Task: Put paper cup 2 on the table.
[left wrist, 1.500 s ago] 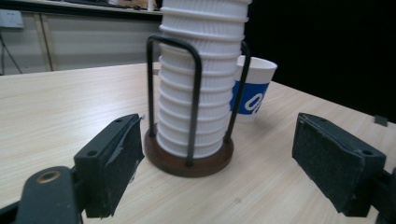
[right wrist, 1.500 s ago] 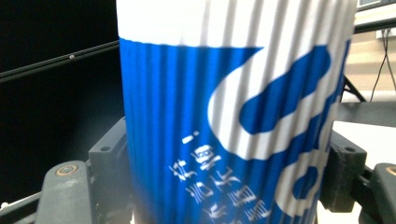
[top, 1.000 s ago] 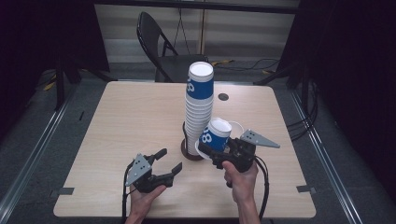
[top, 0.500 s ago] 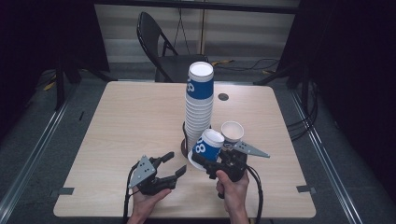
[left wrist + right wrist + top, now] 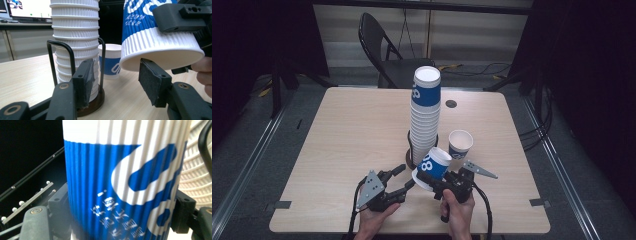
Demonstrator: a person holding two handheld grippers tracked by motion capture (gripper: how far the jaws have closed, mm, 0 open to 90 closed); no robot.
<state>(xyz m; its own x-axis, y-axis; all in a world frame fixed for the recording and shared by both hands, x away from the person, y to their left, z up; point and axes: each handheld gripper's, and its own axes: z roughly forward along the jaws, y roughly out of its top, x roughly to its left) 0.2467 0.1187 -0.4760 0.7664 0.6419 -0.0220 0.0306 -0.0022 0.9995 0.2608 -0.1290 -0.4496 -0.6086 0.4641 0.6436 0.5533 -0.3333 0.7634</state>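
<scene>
A tall stack of upturned blue-and-white ribbed paper cups point(image 5: 425, 117) stands in a wire holder point(image 5: 410, 150) at mid-table. My right gripper point(image 5: 430, 174) is shut on one such cup point(image 5: 434, 164), tilted with its rim toward the left gripper. The ribbed wall of this cup point(image 5: 120, 182) spans the space between the right gripper's point(image 5: 121, 216) jaws. My left gripper point(image 5: 404, 177) lies just left of it, open, and its jaws have just been closing. In the left gripper view the held cup's rim point(image 5: 160, 53) hangs right above the right pad point(image 5: 152, 82), with no pad pressing on it.
A single upright cup point(image 5: 460, 144) stands on the table right of the stack, behind the held one. The holder's round dark base point(image 5: 93, 103) sits close before the left gripper's jaws. A folding chair point(image 5: 384, 50) stands beyond the table's far edge point(image 5: 412, 90).
The right gripper has come down and toward the left gripper with its cup, uncovering the upright cup behind. The left gripper's jaws have narrowed; that hand has stayed put.
</scene>
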